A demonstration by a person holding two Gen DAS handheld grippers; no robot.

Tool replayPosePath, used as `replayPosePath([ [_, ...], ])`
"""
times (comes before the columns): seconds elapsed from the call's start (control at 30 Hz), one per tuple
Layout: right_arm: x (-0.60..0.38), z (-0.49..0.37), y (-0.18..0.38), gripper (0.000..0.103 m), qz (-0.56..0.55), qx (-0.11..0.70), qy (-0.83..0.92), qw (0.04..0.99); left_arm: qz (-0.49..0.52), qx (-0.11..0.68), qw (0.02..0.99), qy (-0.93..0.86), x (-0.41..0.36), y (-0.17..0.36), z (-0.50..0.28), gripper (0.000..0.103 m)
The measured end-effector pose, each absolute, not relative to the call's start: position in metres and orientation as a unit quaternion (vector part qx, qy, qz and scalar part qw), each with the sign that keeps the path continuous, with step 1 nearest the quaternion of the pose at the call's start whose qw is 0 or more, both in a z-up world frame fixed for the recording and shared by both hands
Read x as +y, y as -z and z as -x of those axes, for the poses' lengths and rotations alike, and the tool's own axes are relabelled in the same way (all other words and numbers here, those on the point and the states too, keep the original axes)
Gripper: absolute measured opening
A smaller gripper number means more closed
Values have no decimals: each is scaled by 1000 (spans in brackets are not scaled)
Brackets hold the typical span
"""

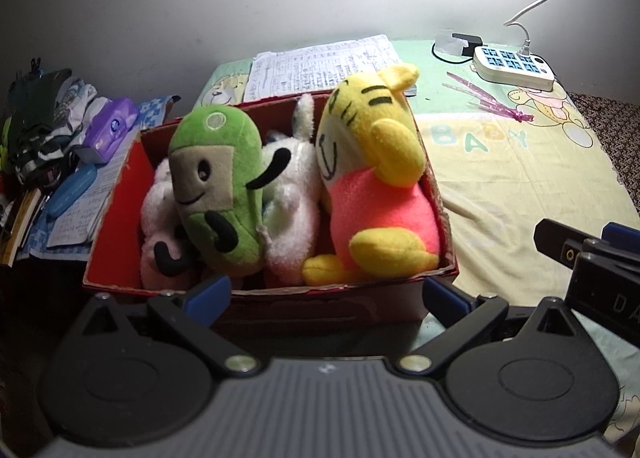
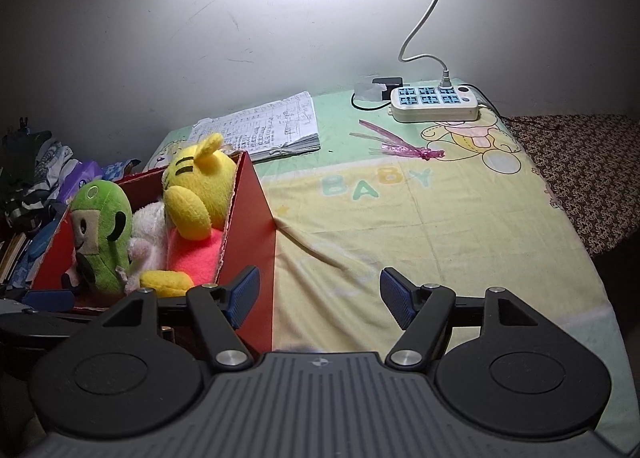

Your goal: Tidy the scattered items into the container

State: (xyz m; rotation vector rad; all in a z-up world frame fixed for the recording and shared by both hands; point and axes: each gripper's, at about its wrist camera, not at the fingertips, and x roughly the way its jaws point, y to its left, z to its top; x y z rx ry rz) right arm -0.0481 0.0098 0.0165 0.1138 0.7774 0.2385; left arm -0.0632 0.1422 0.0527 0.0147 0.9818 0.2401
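Note:
A red cardboard box (image 1: pixel 120 194) stands on the bed and holds a green plush (image 1: pixel 218 186), white plush toys (image 1: pixel 294 194) and a yellow tiger plush in pink (image 1: pixel 372 162). My left gripper (image 1: pixel 326 292) hangs open just in front of the box's near wall, holding nothing. In the right wrist view the same box (image 2: pixel 256 226) is at the left with the green plush (image 2: pixel 106 226) and the tiger plush (image 2: pixel 200 182) inside. My right gripper (image 2: pixel 320 298) is open and empty, beside the box's right wall, over the sheet.
A patterned baby sheet (image 2: pixel 420 226) covers the bed. A written notebook (image 2: pixel 264 126), a pink ribbon scrap (image 2: pixel 404 146) and a white power strip (image 2: pixel 434 102) with a cable lie behind. A purple tissue pack (image 1: pixel 110 128), books and clothes crowd the left side.

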Motion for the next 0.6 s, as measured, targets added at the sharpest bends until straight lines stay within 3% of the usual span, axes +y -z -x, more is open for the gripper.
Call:
replayPosePath([
  [0.6, 69, 36, -28, 73, -34, 383, -130, 914, 16, 473, 871, -134, 207, -59, 61, 102],
])
